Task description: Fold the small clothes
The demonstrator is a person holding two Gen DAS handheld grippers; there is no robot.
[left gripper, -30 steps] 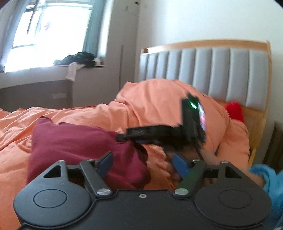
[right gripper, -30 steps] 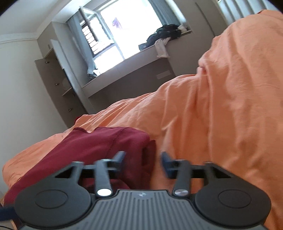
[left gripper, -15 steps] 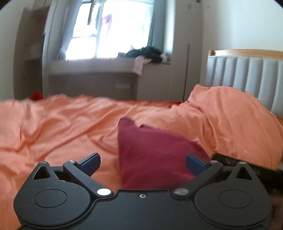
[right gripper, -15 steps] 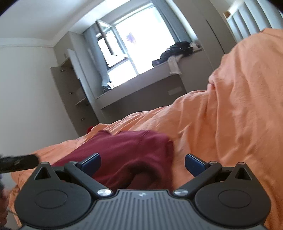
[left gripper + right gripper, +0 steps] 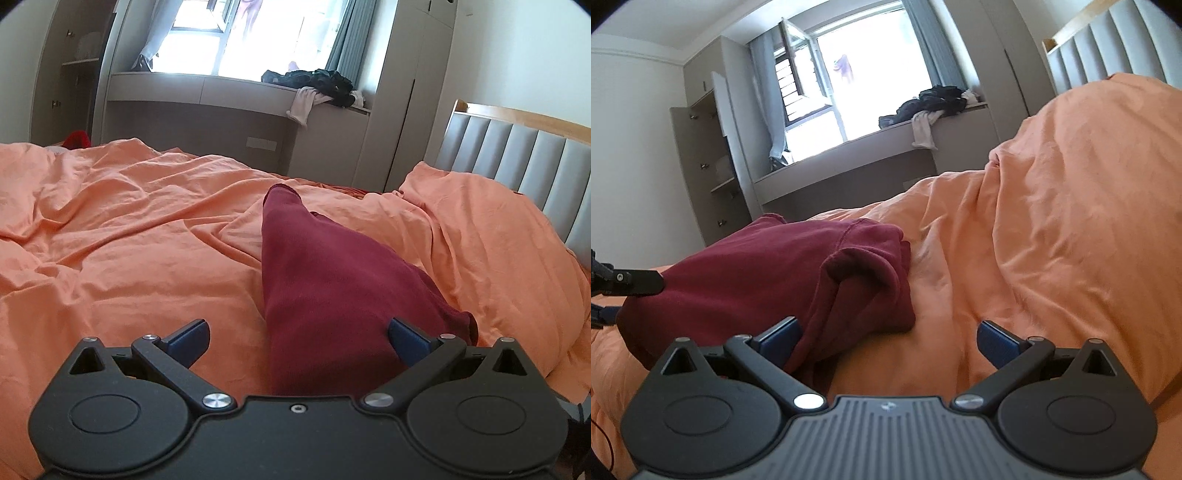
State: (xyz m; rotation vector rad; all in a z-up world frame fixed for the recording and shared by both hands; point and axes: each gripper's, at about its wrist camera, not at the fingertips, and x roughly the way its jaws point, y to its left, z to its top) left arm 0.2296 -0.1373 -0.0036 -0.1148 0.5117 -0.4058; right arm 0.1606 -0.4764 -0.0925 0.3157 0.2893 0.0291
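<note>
2 grippers sit over a rumpled orange duvet [image 5: 122, 258], and both have their jaws spread wide with nothing pinched between the pads.

In the left wrist view, the left gripper [image 5: 297, 341] fills the bottom of the frame, and the dark red garment [image 5: 325, 280] runs from between its fingers up through the centre, narrowing toward the middle of the picture. The cloth lies between the blue pads, but they do not press on it.

In the right wrist view, the right gripper [image 5: 888, 339] also sits at the bottom. The same garment [image 5: 768, 273] lies centre left, bunched in thick layers, with a rolled hem curling up beside the left blue pad [image 5: 781, 338]. At the far left edge, a black finger of the other gripper [image 5: 631, 282] reaches to the cloth's near side.

The garment looks partly folded, lumpy rather than flat. To do the next fold well, each gripper should probably take only 1 clean edge, low against the duvet, so that no bedding is caught with it. The curled hem on the right likely needs catching through all its layers, or it may spring open. Lifting both sides evenly should keep the fold square.
</note>
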